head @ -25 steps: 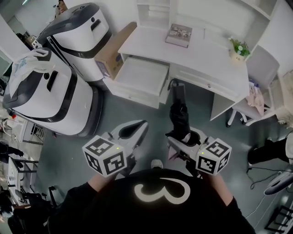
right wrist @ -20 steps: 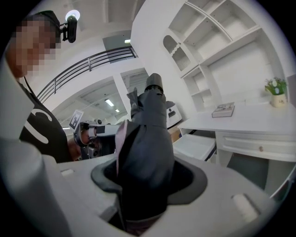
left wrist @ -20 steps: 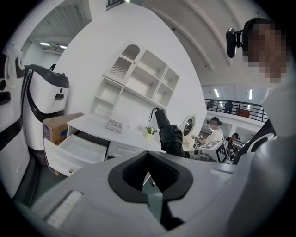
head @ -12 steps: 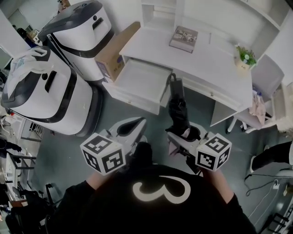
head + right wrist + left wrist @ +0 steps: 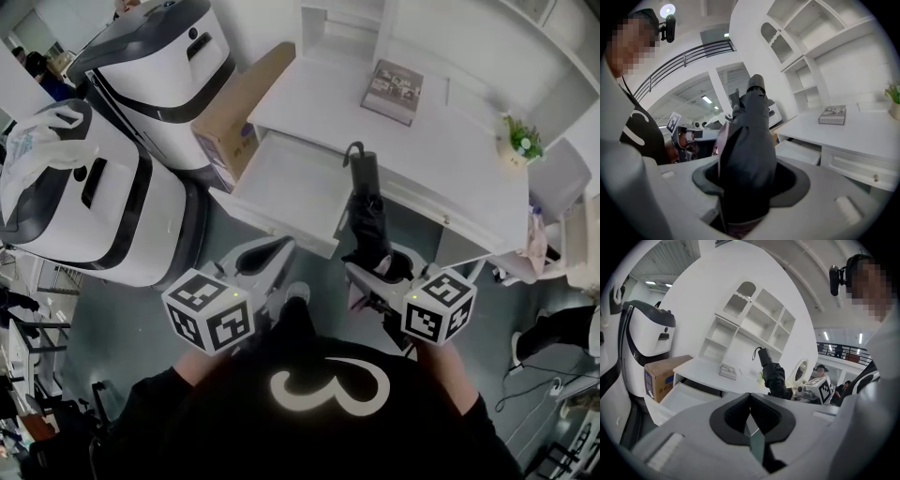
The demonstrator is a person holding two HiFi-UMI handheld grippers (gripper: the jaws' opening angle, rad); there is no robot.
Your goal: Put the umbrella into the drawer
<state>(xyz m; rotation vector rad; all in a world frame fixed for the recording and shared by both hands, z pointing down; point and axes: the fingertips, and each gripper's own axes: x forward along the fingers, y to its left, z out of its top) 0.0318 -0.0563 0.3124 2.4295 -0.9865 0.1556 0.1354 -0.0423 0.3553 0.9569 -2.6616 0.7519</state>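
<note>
A folded black umbrella (image 5: 367, 220) sticks forward out of my right gripper (image 5: 377, 272), which is shut on its lower part. In the right gripper view the umbrella (image 5: 752, 140) fills the space between the jaws and hides most of the gripper (image 5: 746, 185). Its strap end (image 5: 356, 155) points at the white desk's front, just right of the open white drawer (image 5: 286, 183). The drawer (image 5: 797, 152) looks empty. My left gripper (image 5: 265, 258) hangs level beside it to the left, shut with nothing in it (image 5: 750, 401). From that side the umbrella (image 5: 772, 376) shows too.
A book (image 5: 394, 89) and a small potted plant (image 5: 520, 141) lie on the white desk (image 5: 450, 159), with white shelves behind. A cardboard box (image 5: 234, 112) stands left of the drawer. Two big white-and-black machines (image 5: 94, 197) stand at the left.
Both grippers have moved forward towards the desk, carrying the umbrella along. Its strap end now reaches the desk's front edge by the drawer. Neither gripper's jaws have changed.
</note>
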